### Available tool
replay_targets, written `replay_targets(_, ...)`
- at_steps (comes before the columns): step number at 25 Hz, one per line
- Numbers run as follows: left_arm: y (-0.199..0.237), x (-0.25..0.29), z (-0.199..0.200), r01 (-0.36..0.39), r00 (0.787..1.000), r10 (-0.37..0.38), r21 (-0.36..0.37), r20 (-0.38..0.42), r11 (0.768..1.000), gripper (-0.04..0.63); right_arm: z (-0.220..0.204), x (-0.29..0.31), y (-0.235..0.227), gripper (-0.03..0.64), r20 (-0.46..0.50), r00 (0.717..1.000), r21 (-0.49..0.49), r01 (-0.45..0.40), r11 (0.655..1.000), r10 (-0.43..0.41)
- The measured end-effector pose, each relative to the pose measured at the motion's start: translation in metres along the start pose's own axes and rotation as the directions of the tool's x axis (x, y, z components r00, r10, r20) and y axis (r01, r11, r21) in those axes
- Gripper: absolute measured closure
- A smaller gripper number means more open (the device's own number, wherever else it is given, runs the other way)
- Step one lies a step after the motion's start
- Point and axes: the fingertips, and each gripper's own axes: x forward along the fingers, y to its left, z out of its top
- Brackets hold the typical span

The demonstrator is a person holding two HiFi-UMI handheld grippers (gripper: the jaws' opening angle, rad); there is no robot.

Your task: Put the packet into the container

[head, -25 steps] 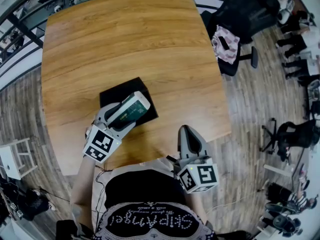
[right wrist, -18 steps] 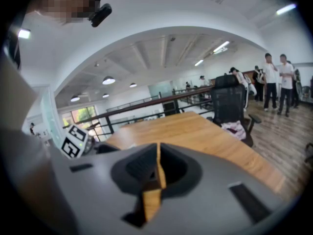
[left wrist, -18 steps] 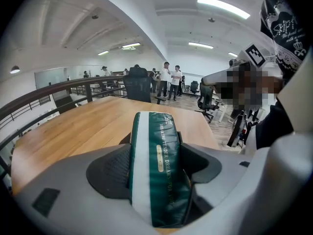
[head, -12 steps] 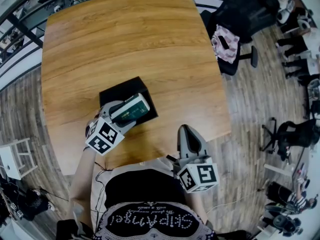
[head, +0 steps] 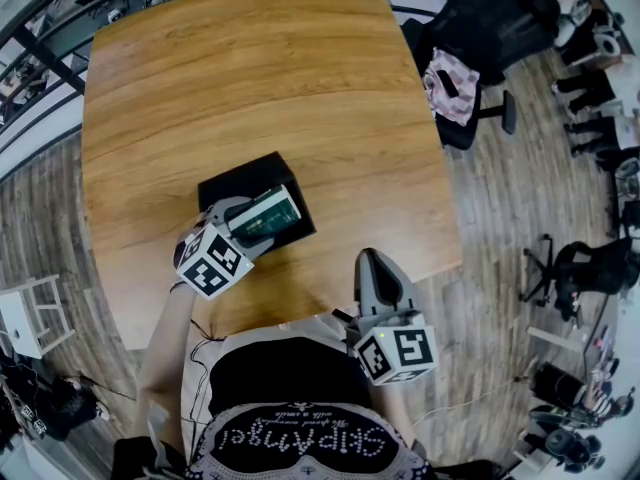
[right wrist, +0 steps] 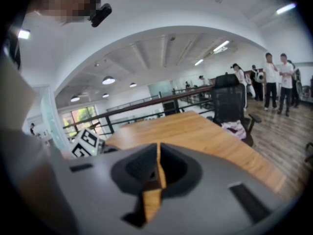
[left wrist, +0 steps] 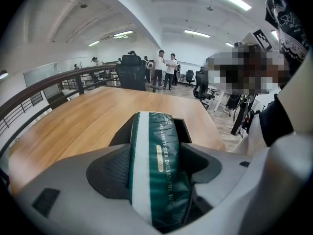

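A dark green packet (head: 264, 216) with a white stripe and gold print is clamped between the jaws of my left gripper (head: 250, 223). It hangs over the open black container (head: 226, 187), which sits on the wooden table (head: 260, 88) near its front. In the left gripper view the packet (left wrist: 159, 165) fills the gap between the jaws, with the container (left wrist: 182, 129) just beyond its far end. My right gripper (head: 378, 280) is shut with nothing in it, near the table's front right edge. Its jaws (right wrist: 157, 173) meet in the right gripper view.
A black office chair (head: 480, 28) with a patterned cloth on its seat stands beside the table's right side. Wood floor and a railing (head: 40, 28) surround the table. Several people (left wrist: 166, 67) stand far off in the room.
My left gripper has moved forward and down with the packet, bringing it lower over the black container. My right gripper has stayed where it was.
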Motion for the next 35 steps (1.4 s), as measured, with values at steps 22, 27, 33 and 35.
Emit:
replay_targets(22,-0.003,0.022,-0.013,0.015,0.987,-0.026,-0.066,-0.161,0.998,0.256,-0.004,0.001,0.003,0.575,-0.005,1.0,0.001,-0.013,1.0,0.013)
replay_targets(27,-0.003,0.022,-0.013,0.015,0.986,-0.025,-0.063,-0.162,0.998,0.256,-0.003,0.002,0.007,0.575,-0.007,1.0,-0.002,-0.024,1.0,0.024)
replay_targets(33,-0.004,0.023,-0.013,0.009,0.987,-0.017,-0.053,-0.157,0.999,0.255,-0.002,0.002,0.004,0.575,-0.005,1.0,-0.005,-0.021,1.0,0.021)
replay_targets(35,-0.004,0.022,-0.014,0.001,0.988,-0.008,-0.046,-0.153,0.999,0.255,-0.002,0.002,0.005,0.575,-0.005,1.0,-0.006,-0.021,1.0,0.021)
